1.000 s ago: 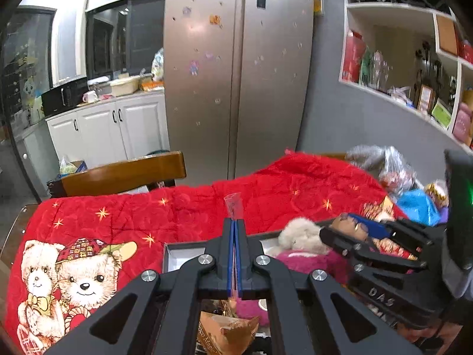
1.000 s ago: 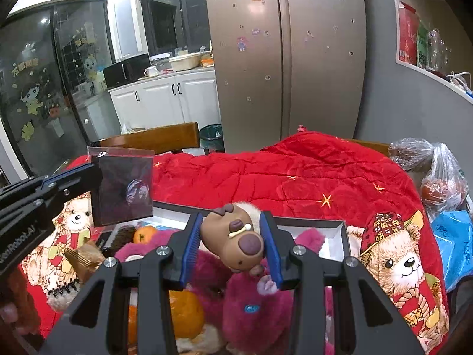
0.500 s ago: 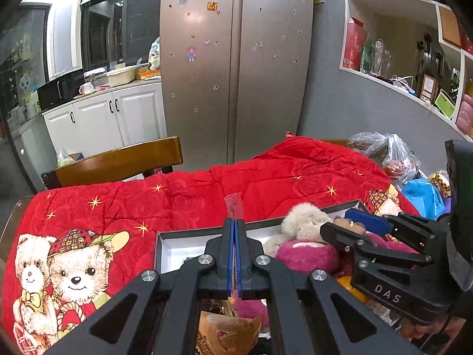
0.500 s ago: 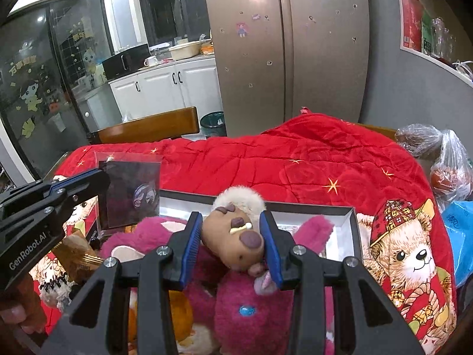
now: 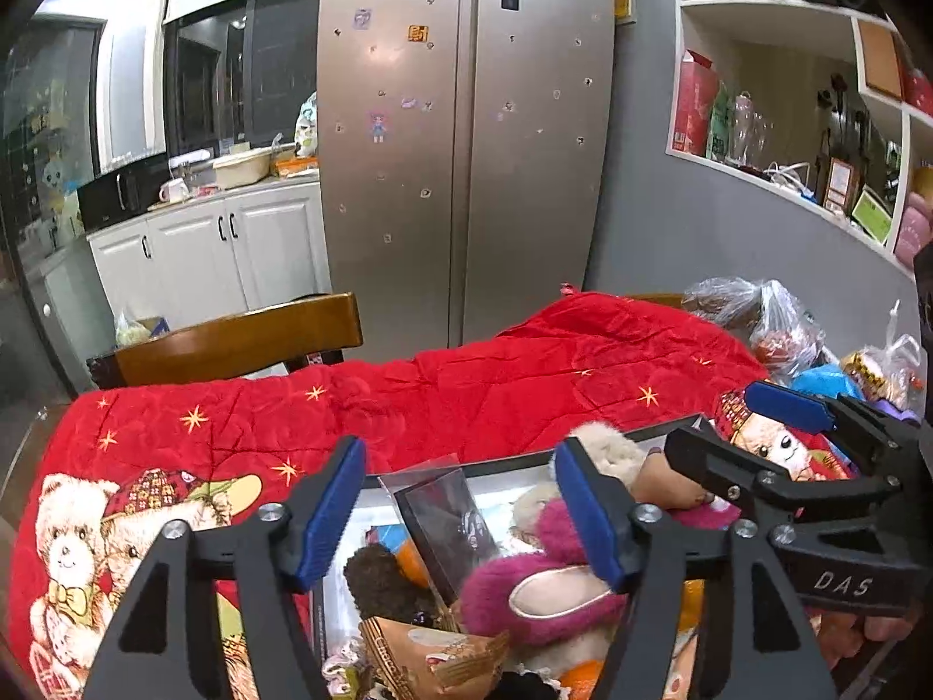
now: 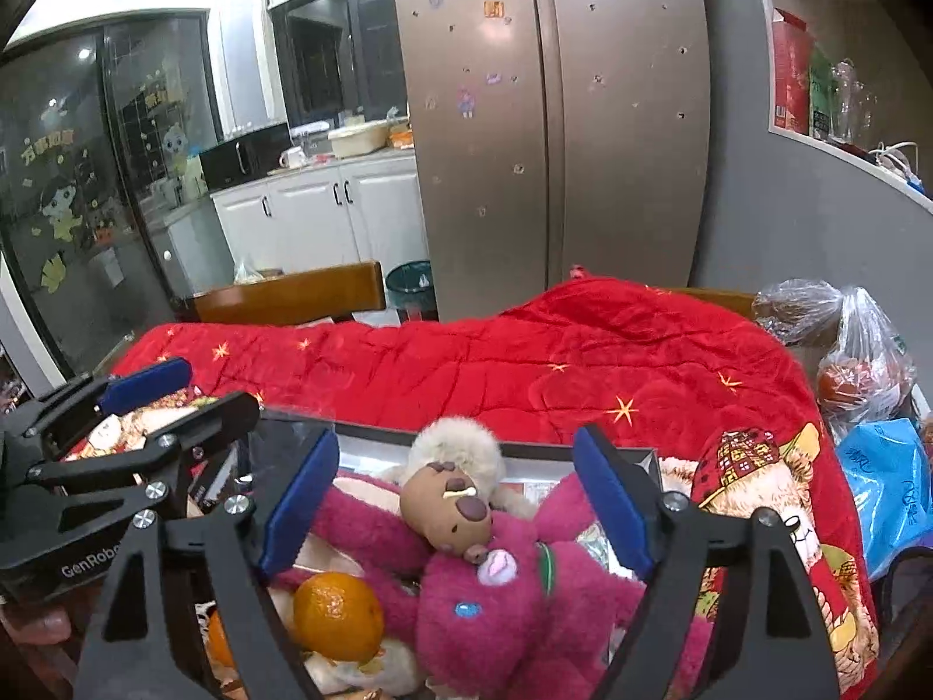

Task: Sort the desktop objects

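A shallow box (image 5: 653, 430) (image 6: 583, 455) on the red quilt holds toys and snacks. My left gripper (image 5: 460, 513) is open above it; a dark card in a clear sleeve (image 5: 449, 516) leans in the box between its fingers. My right gripper (image 6: 460, 496) is open; the brown capybara toy (image 6: 449, 504) lies on the pink plush bear (image 6: 495, 601) between its fingers. An orange (image 6: 338, 615) and a cream fluffy toy (image 6: 458, 440) lie beside them. The right gripper also shows in the left wrist view (image 5: 729, 431).
A red bear-print quilt (image 5: 525, 385) covers the table. Plastic bags (image 6: 857, 361) sit at the right edge. A wooden chair back (image 5: 239, 338) stands behind the table. A snack packet (image 5: 431, 659) lies at the box's near end.
Both grippers opened. The left let go of the sleeved card, which now leans in the box. The right released the capybara toy onto the pink bear.
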`<move>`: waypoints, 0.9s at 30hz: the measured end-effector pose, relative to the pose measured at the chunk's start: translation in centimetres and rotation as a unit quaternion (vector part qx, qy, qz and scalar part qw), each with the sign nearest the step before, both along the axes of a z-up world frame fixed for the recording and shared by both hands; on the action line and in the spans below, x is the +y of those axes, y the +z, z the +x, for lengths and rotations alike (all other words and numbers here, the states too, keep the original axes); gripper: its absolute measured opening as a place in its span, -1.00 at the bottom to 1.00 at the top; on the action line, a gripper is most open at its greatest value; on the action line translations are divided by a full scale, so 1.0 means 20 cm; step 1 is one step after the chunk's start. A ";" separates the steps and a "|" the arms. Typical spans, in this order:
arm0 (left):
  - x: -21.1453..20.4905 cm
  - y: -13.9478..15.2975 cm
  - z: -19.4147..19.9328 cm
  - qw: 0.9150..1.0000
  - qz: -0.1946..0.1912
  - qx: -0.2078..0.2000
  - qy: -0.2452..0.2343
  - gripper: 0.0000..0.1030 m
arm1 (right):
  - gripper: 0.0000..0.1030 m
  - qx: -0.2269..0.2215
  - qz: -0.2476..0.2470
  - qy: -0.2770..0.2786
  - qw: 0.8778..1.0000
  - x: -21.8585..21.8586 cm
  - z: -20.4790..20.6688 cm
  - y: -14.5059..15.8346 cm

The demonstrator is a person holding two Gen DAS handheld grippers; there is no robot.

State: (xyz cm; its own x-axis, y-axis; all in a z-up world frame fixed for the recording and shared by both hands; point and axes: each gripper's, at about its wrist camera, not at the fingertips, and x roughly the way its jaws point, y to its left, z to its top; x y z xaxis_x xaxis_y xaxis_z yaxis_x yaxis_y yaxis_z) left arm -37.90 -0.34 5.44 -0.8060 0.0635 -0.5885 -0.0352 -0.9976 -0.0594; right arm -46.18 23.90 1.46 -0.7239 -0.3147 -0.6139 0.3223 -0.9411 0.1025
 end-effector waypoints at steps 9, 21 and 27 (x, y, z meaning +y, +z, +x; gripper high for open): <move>-0.01 0.01 0.00 1.000 -0.013 -0.001 0.014 0.50 | 0.75 0.002 -0.006 -0.001 1.000 0.00 0.02 0.04; -0.01 0.01 0.00 0.999 -0.019 0.006 0.036 0.50 | 0.78 0.002 0.005 0.004 1.000 -0.03 0.02 0.04; -0.04 0.12 0.12 0.999 0.005 0.025 0.035 0.50 | 0.99 0.038 0.002 0.006 0.999 -0.04 0.12 0.17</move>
State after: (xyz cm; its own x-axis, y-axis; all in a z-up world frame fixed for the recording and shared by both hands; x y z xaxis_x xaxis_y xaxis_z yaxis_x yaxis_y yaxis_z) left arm -35.42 -1.20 7.85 -0.8368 0.0111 -0.5473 0.0324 -0.9970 -0.0698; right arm -43.73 23.11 4.79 -0.7642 -0.3209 -0.5595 0.3403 -0.9375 0.0729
